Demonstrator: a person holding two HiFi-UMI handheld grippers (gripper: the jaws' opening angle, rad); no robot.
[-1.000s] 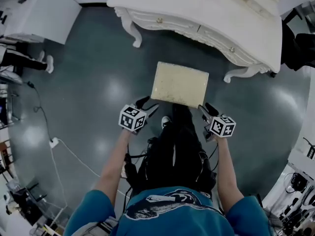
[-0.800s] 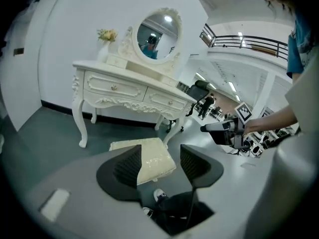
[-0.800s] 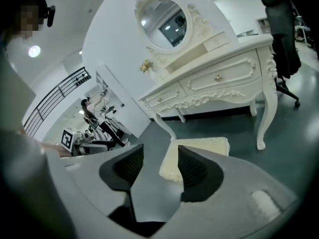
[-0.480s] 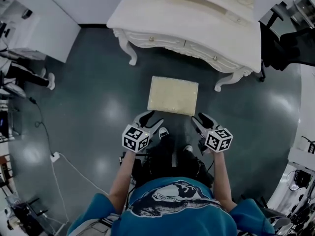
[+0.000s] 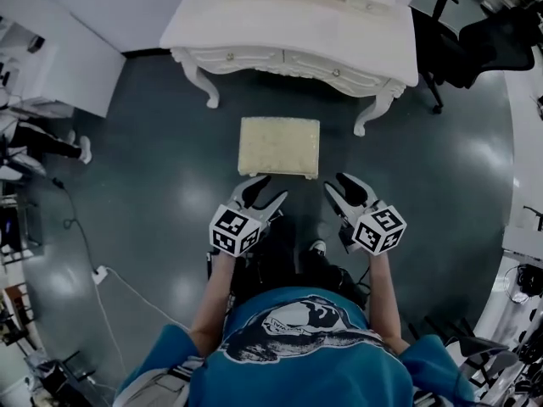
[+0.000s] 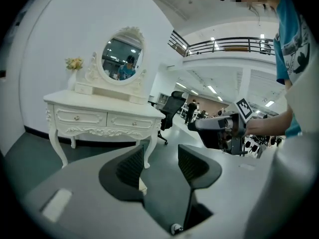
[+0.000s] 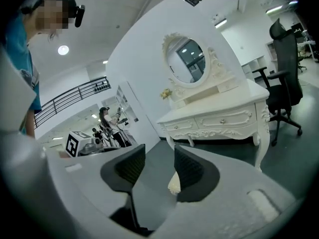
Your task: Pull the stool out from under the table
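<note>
I am looking steeply down from the head view. The stool (image 5: 279, 147) stands on the dark floor (image 5: 153, 168) in front of the white table (image 5: 288, 24). Its whole cream cushion shows, clear of the table's front edge, and it sits roughly centred between the two curved front legs.

The left hand-held gripper (image 5: 270, 187) is released. Its jaws stand apart with only floor between them, and they have just been drawing in a little. The right hand-held gripper (image 5: 335, 182) is released as well, its jaws parted around nothing, and they too have just narrowed slightly. Both point toward the stool's near edge, one toward each near corner. Their fingertips are close to the cushion, and I read neither as touching it.

In the left gripper view a sliver of the pale cushion peeks out behind the left jaw. Beyond it, the table carries an oval mirror (image 6: 122, 59) and a small vase of flowers (image 6: 75, 62). The right gripper view shows the same cushion edge low behind its right jaw.

A black office chair (image 5: 475, 41) stands to the right of the table. A white cable (image 5: 110, 278) trails across the floor on my left. My teal shirt (image 5: 297, 354) fills the bottom of the head view.
</note>
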